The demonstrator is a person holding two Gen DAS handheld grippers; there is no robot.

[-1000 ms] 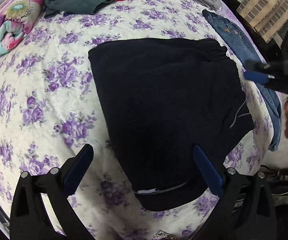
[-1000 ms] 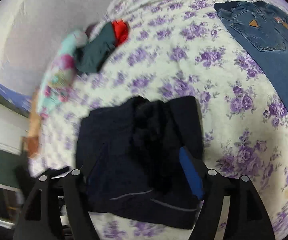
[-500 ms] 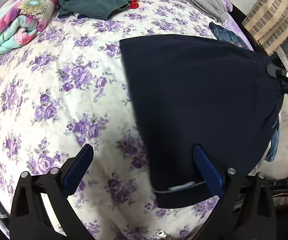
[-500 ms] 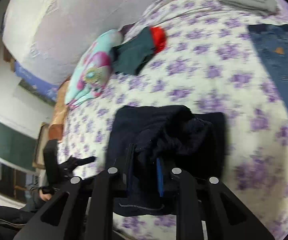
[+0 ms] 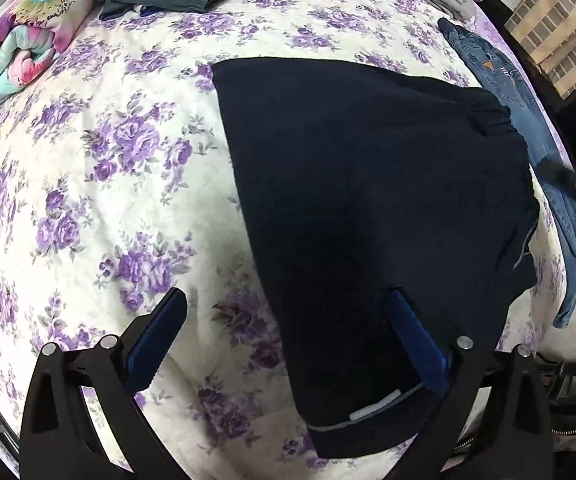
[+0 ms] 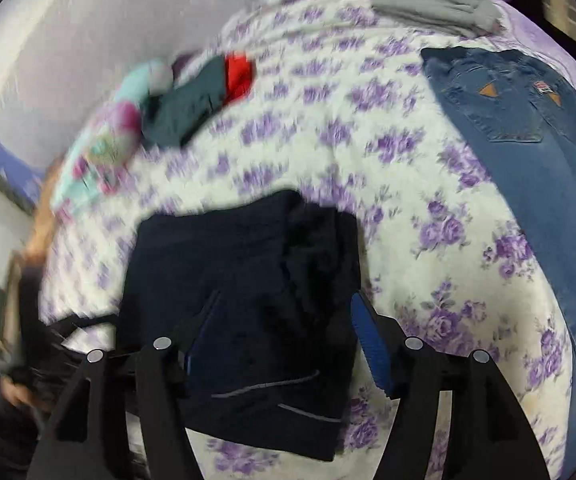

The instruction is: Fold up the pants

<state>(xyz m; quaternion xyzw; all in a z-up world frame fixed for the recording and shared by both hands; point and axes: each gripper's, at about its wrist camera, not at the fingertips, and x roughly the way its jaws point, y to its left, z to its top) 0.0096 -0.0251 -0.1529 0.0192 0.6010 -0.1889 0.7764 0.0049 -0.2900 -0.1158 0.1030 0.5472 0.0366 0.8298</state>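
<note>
Left wrist: left tongs (image 5: 286,334) wide open, empty.

On the bed (image 5: 88,184) lie five garments (one red (image 6: 238,76)), one rolled blanket (image 5: 28,36), and two hand-held grippers are visible.

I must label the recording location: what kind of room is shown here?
Most likely a bedroom: a bed with a purple-flowered bedspread, a rolled floral quilt at its edge, and clothes spread on it, such as blue jeans.

Motion blur smears the floral quilt (image 6: 100,160) in the right wrist view.
</note>
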